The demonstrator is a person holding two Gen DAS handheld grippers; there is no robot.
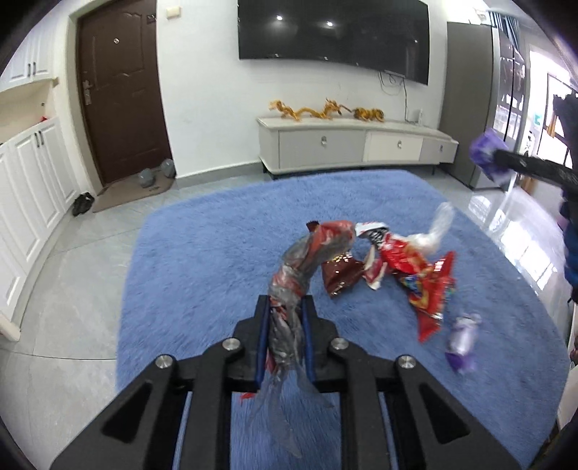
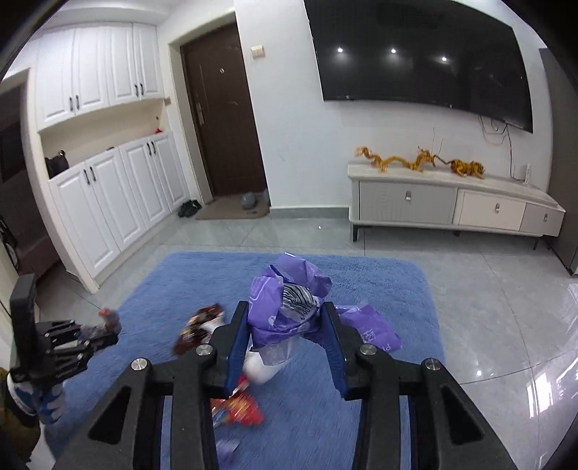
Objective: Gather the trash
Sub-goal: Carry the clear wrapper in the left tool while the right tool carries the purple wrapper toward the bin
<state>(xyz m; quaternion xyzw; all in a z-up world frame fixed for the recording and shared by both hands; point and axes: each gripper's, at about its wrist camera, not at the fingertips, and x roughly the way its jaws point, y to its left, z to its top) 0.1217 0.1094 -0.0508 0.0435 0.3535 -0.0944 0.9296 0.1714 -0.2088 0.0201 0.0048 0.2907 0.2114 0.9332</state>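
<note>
My left gripper [image 1: 285, 307] is shut on a twisted red and clear plastic wrapper [image 1: 307, 260] and holds it above the blue rug [image 1: 202, 253]. It also shows at the left of the right wrist view [image 2: 104, 332]. My right gripper [image 2: 285, 314] is shut on a crumpled purple wrapper [image 2: 289, 300] and holds it above the rug [image 2: 379, 289]. It shows at the right edge of the left wrist view [image 1: 487, 155]. On the rug lie a brown wrapper [image 1: 339, 276], red snack wrappers [image 1: 415, 274], clear plastic [image 1: 439, 226] and a small purple wrapper [image 1: 462, 340].
A TV stand [image 1: 357, 144] with gold dragon figures stands against the far wall under a large TV [image 1: 332, 32]. White cabinets [image 1: 32, 173] line the left side beside a brown door [image 1: 123, 90]. Dumbbells [image 1: 157, 173] and shoes [image 1: 82, 203] lie by the door. Glossy tile surrounds the rug.
</note>
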